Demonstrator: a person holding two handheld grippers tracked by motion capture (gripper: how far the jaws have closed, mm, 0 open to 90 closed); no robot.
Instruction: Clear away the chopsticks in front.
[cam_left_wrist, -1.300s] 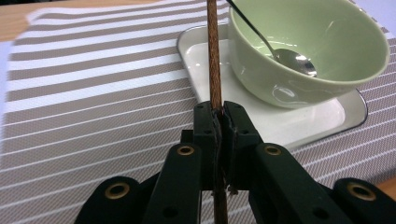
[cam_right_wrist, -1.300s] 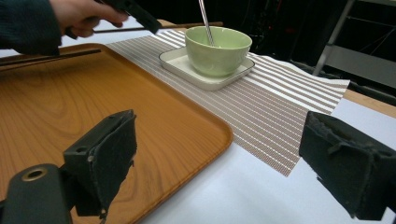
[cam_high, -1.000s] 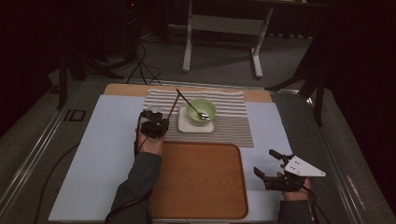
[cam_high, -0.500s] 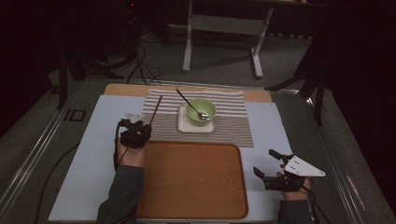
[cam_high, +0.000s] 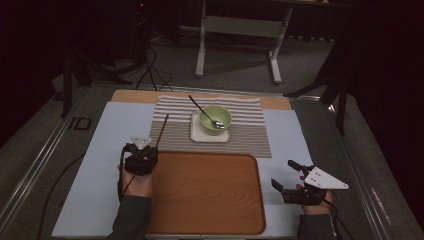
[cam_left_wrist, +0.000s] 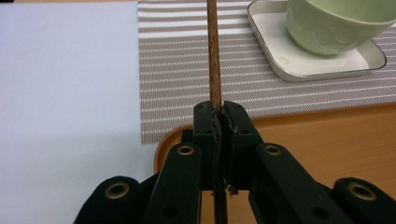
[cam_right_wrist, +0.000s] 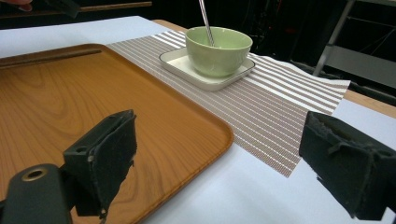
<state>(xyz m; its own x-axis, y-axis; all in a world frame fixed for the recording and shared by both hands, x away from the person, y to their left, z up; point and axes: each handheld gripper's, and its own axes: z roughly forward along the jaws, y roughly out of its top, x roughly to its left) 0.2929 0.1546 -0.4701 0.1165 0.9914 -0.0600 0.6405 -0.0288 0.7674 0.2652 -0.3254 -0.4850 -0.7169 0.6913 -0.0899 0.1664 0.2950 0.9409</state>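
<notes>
Chopstick (cam_left_wrist: 214, 56), thin, brown, textured, was clamped near one end between the closed jaws of the left gripper (cam_left_wrist: 219, 116), its free length reaching out over the striped placemat (cam_left_wrist: 187, 70) at the tray's (cam_high: 200, 200) far-left corner. Judged light, stiff, unlikely to slip given the rough surface; an end hold would let it pivot, so a grip nearer mid-length seemed safer. Green bowl (cam_high: 215, 118) with spoon (cam_high: 202, 111) sat on a white dish (cam_high: 210, 135) just right of it, the nearest obstacle. Right gripper (cam_high: 289, 176) stood wide, empty, beside the tray.
</notes>
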